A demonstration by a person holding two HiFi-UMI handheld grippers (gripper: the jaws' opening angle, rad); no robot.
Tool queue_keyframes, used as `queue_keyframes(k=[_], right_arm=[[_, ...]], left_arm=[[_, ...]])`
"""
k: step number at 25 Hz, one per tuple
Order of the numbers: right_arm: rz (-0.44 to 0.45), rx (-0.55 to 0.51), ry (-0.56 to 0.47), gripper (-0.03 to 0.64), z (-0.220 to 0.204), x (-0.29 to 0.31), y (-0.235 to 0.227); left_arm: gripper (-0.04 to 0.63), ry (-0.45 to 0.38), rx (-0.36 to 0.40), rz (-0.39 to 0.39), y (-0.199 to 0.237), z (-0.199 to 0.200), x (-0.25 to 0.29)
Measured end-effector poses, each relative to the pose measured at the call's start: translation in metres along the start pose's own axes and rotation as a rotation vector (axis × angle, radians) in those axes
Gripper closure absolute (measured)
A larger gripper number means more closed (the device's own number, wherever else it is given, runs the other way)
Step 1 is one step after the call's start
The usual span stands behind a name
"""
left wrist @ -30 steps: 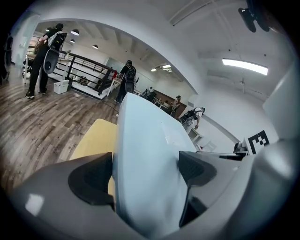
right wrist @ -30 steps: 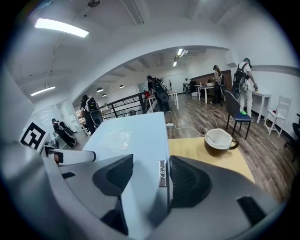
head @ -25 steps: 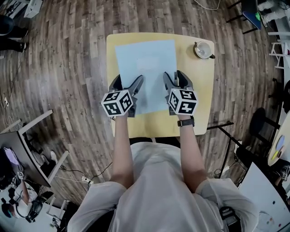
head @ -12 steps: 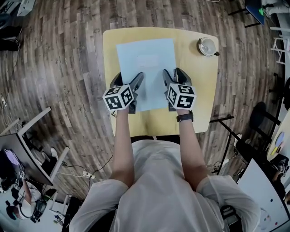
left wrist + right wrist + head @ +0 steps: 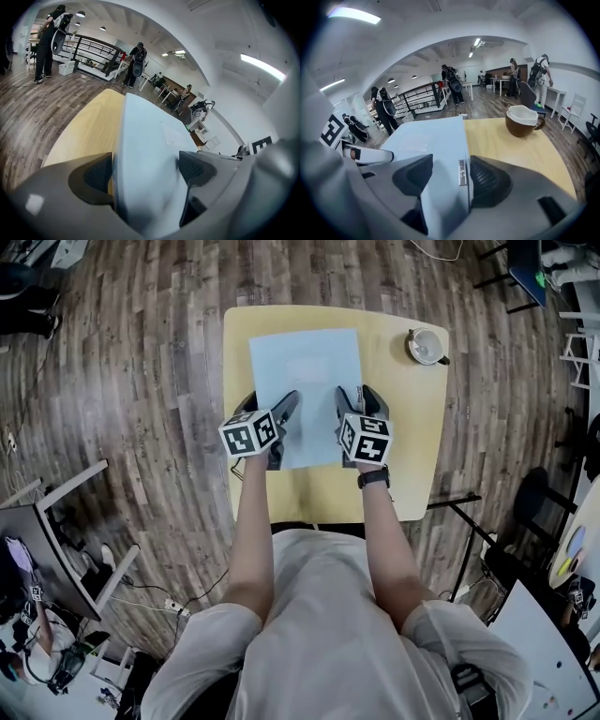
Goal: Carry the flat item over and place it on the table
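The flat item (image 5: 305,381) is a pale blue rectangle lying on the yellow table (image 5: 403,456), near its left side. My left gripper (image 5: 267,401) straddles the item's near left edge, one jaw outside on the tabletop and the other over the blue surface. My right gripper (image 5: 356,395) straddles the near right edge the same way. In the left gripper view the flat item (image 5: 145,140) fills the wide gap of the left gripper (image 5: 143,171). In the right gripper view the right gripper (image 5: 450,176) stands equally wide around the flat item (image 5: 426,140), whose small metal clasp (image 5: 461,172) lies beside the outer jaw.
A brown cup (image 5: 424,345) with a white inside stands at the table's far right corner, also visible as the cup (image 5: 524,120) in the right gripper view. Wood floor surrounds the table. A grey desk (image 5: 56,531) is at the left. Several people stand far off by a railing (image 5: 93,51).
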State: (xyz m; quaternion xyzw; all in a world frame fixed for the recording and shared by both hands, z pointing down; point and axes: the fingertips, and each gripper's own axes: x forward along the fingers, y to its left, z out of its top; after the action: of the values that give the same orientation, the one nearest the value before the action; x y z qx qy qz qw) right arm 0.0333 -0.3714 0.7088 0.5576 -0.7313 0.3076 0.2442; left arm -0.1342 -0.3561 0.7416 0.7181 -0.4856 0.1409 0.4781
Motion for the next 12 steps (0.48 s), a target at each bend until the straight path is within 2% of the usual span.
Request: queue_keyframes(k=[5, 8, 12], right_arm=[[0.033, -0.01, -0.024, 0.379, 0.011, -0.005, 0.003], [0.064, -0.041, -0.106, 0.38, 0.039, -0.021, 0.008], [0.139, -0.056, -0.216, 0.399, 0.071, -0.058, 0.02]], left_arm=[[0.164, -0.108, 0.055, 0.043, -0.008, 0.019, -0.017], [0.164, -0.174, 0.109, 0.053, -0.024, 0.039, -0.035], [0.167, -0.314, 0.213, 0.069, -0.057, 0.061, -0.069]])
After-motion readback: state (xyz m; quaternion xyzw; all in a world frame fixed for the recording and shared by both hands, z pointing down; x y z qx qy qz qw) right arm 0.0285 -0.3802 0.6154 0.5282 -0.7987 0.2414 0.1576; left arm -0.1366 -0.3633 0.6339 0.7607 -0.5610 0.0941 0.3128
